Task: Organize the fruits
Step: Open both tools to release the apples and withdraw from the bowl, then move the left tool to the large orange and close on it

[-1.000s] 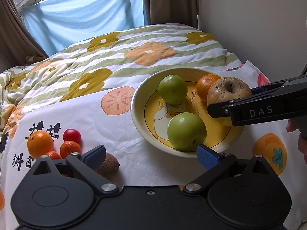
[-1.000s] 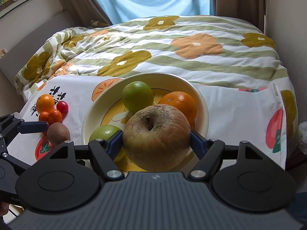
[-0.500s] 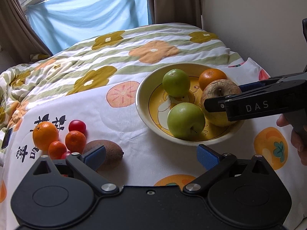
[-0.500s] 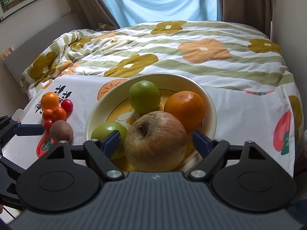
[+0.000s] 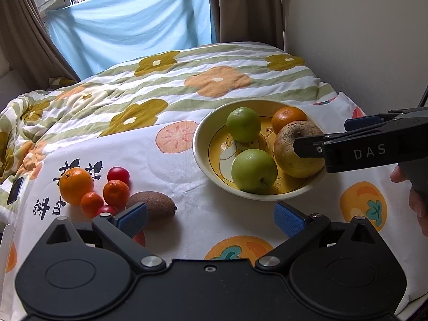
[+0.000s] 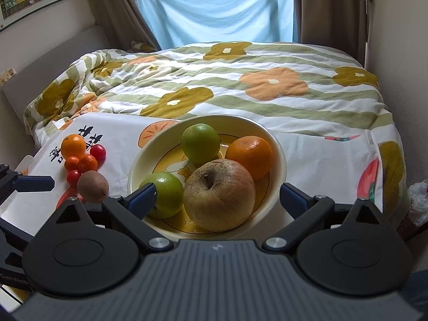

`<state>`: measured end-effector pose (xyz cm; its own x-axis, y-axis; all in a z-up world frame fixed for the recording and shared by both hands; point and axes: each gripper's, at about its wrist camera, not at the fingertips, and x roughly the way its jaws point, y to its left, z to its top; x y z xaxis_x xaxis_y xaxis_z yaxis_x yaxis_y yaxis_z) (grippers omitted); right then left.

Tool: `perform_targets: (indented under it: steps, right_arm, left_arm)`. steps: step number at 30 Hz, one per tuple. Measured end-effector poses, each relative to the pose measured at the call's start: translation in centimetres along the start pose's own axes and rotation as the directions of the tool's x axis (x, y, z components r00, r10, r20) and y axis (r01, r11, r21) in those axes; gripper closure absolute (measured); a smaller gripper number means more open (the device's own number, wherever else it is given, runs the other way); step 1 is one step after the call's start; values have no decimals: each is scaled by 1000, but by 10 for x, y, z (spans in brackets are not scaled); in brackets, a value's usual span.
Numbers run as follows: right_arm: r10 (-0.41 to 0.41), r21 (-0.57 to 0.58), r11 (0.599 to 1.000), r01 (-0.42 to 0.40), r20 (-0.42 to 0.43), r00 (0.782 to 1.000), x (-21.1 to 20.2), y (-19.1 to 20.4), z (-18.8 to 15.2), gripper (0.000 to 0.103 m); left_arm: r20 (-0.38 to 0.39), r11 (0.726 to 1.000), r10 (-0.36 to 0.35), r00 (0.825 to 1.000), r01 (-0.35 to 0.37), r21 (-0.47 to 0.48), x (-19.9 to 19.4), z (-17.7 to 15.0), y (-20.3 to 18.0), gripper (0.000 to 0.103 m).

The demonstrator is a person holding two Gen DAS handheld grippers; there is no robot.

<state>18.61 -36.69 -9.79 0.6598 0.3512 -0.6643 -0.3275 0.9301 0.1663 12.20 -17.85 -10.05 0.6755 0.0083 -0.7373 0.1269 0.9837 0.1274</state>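
A yellow bowl (image 5: 203,160) (image 6: 278,147) holds two green apples (image 5: 254,170) (image 6: 200,143), an orange (image 5: 287,119) (image 6: 250,153) and a large russet apple (image 5: 291,152) (image 6: 219,199). My right gripper (image 6: 218,199) is open, its fingers wide on either side of the russet apple, which rests in the bowl. My left gripper (image 5: 211,218) is open and empty, low over the cloth in front of the bowl. A kiwi (image 5: 156,206) (image 6: 93,186) lies just beyond its left finger.
On the left of the white fruit-print cloth (image 5: 187,182) lie an orange (image 5: 76,185), two small mandarins (image 5: 116,192) and red cherry tomatoes (image 5: 118,174). A flowered quilt (image 5: 160,88) covers the bed behind. A wall stands close on the right.
My right gripper opened and let go of the russet apple, which now rests in the bowl, then drew back. My left gripper pulled back and left, bringing the kiwi into view.
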Motion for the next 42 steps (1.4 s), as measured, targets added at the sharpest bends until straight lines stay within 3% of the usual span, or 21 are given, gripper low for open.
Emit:
perform_targets:
  steps: [11, 21, 28, 42]
  right_arm:
    - [8, -14, 1000, -8, 19, 1000, -49, 19, 1, 0]
    - [27, -28, 999, -27, 8, 1000, -66, 65, 0, 0]
    - [-3, 2, 1000, 3, 13, 1000, -61, 109, -3, 0]
    - [-110, 125, 986, 112, -21, 994, -13, 189, -8, 0]
  left_arm:
    - [68, 996, 72, 995, -68, -60, -56, -9, 13, 1]
    - [114, 984, 145, 983, -130, -122, -96, -23, 65, 1]
    - [120, 988, 127, 985, -115, -106, -93, -30, 113, 1]
    - [106, 1000, 12, 994, -9, -23, -55, -23, 211, 1]
